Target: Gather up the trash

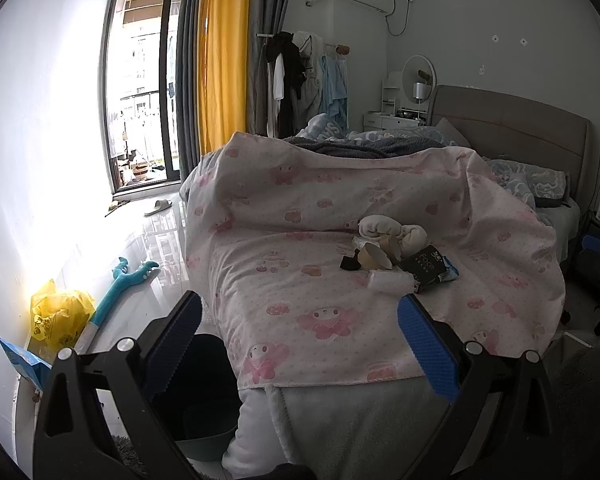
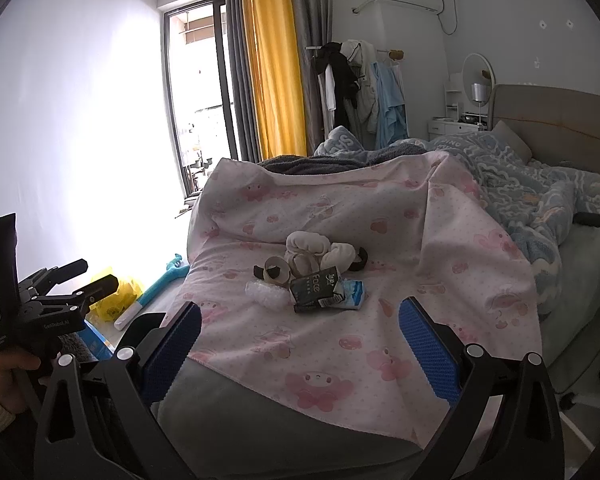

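Mid-bed on the pink blanket (image 2: 340, 208) sits the trash (image 2: 312, 280): light cardboard rolls, crinkly wrappers, a stiff black box (image 2: 312, 290) best pinched by its edges. Both grippers, left (image 1: 298, 316) and right (image 2: 300, 320), hover with fingers wide, empty.

Bare pink sheet (image 2: 340, 344) before trash pile (image 2: 312, 280)

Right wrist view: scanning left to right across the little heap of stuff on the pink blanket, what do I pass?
Brown tape roll → bubble wrap → black "face" carton → blue-and-white packet.
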Available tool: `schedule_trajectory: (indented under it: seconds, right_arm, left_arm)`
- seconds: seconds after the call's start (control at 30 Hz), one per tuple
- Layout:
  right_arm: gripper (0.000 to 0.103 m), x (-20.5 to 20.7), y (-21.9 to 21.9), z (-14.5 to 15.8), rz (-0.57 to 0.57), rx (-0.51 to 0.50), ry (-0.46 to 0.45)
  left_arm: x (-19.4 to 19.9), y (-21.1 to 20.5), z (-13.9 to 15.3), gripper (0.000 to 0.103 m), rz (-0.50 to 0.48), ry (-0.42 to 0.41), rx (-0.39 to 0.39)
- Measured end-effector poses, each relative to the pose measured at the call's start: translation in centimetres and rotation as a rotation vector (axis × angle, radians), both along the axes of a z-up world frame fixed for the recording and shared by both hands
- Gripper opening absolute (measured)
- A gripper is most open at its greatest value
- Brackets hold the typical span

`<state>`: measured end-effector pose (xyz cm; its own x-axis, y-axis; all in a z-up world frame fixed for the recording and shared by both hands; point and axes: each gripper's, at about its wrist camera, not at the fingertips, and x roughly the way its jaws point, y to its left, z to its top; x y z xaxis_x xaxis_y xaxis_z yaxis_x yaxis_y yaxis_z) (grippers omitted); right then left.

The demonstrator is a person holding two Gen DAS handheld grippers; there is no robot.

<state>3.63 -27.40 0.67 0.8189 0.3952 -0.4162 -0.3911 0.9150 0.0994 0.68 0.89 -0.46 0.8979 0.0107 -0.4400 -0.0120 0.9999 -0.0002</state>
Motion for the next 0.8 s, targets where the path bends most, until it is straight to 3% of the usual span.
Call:
schedule_trajectory:
  seconds: [0.8]
  right_arm:
    - [0.1, 0.07, 0.0, -0.05, 0.0, 0.001, 0.001]
  left_arm:
    - [0.06, -0.08, -0.16, 0.1, 0.001, 0.001, -0.002]
